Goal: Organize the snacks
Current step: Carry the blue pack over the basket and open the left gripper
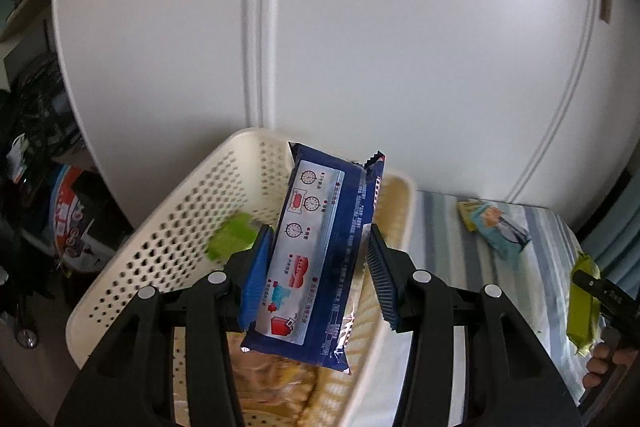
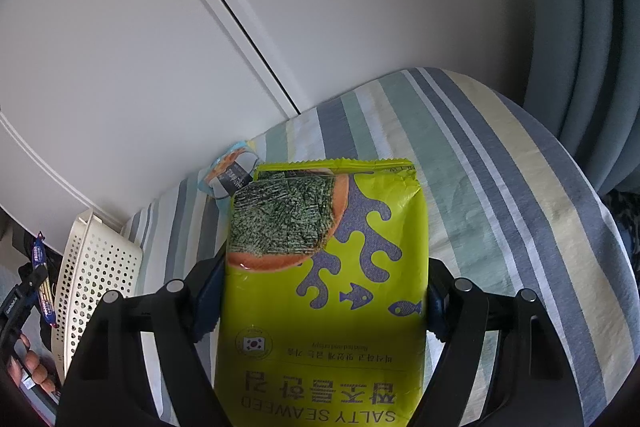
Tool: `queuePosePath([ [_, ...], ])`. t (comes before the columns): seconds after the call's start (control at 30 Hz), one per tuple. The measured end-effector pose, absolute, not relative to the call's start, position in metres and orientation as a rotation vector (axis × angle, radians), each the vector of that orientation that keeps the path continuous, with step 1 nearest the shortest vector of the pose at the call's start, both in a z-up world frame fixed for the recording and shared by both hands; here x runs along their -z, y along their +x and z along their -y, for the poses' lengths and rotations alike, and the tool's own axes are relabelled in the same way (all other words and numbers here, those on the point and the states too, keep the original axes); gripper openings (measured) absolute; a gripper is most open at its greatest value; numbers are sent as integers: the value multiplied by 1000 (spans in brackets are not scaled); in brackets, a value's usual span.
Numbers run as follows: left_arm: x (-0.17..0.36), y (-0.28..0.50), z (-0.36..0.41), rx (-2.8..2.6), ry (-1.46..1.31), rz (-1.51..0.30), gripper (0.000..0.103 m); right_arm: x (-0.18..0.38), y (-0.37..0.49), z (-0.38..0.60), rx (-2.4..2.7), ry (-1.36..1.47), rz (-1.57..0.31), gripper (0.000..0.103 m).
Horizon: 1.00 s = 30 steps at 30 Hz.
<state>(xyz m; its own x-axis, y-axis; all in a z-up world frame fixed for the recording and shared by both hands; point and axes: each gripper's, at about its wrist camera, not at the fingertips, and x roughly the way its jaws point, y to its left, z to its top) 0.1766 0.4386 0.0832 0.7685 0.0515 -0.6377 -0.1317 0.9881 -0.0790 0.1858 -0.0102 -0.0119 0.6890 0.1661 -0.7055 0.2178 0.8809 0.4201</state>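
Note:
In the left wrist view my left gripper (image 1: 318,267) is shut on a blue snack packet (image 1: 320,247), held tilted above a cream perforated basket (image 1: 160,211). Inside the basket lie a green item (image 1: 232,239) and yellowish packets (image 1: 272,379). In the right wrist view my right gripper (image 2: 322,297) is shut on a lime-green salty seaweed packet (image 2: 328,267), held over a striped cloth (image 2: 480,187). That green packet (image 1: 584,303) also shows at the right edge of the left wrist view. A light blue snack packet (image 2: 232,175) lies on the cloth by the wall.
White cabinet doors (image 1: 360,27) stand right behind the basket and the cloth. A blue-grey curtain (image 2: 580,27) hangs at the right. Cluttered shelves and boxes (image 1: 68,219) sit left of the basket. The basket (image 2: 92,263) stands at the cloth's left end.

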Motion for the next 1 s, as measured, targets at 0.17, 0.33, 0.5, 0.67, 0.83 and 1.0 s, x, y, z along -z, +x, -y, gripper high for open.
queuePosePath([
  [0.17, -73, 180, -450, -128, -140, -708, 48, 13, 187, 8, 23, 491, -823, 77],
  [0.33, -68, 181, -452, -131, -160, -718, 51, 13, 188, 8, 19, 491, -824, 77],
  [0.5, -73, 172, -460, -142, -240, -668, 87, 13, 188, 8, 18, 490, -823, 77],
  [0.67, -78, 161, -469, -118, -330, -639, 88, 13, 188, 8, 16, 488, -821, 77],
  [0.83, -73, 149, -475, -84, -419, -623, 92, 13, 187, 8, 17, 487, -820, 77],
  [1.0, -68, 145, -483, -17, -509, -631, 94, 13, 188, 7, 16, 472, -820, 77],
])
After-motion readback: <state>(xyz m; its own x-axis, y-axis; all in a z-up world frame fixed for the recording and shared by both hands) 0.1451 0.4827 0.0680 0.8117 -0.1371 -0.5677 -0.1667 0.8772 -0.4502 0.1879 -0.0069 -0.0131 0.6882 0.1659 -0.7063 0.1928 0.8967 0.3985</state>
